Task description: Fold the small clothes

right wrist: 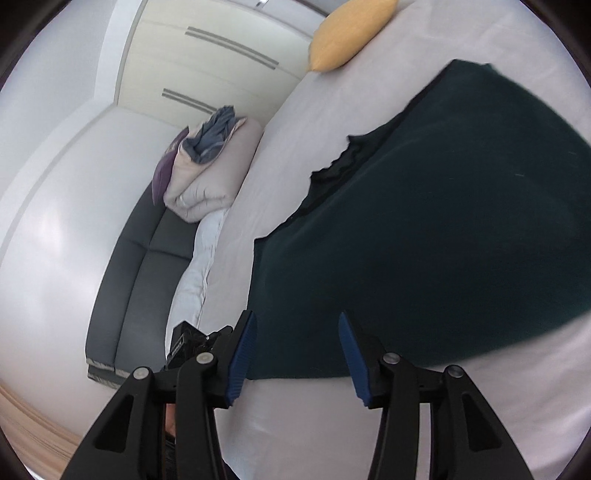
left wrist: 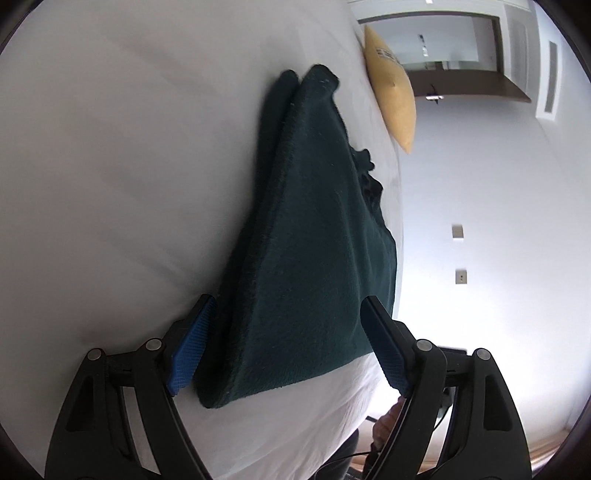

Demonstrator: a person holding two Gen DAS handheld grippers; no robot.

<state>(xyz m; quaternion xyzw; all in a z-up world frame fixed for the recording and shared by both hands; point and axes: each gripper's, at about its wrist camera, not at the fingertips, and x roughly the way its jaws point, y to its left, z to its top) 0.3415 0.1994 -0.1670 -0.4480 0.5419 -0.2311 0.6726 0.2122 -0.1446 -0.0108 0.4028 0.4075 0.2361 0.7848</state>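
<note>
My left gripper (left wrist: 288,347) jaws gape, empty, astride the near hem of the dark green garment (left wrist: 314,240), folded on the bed (left wrist: 110,166). Soft, light, limp; pinch corners. My right gripper (right wrist: 297,356) is half-open, empty.

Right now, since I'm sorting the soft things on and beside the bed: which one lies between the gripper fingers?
The dark green garment, flat on the white bed. The yellow cushion sits far off.
</note>
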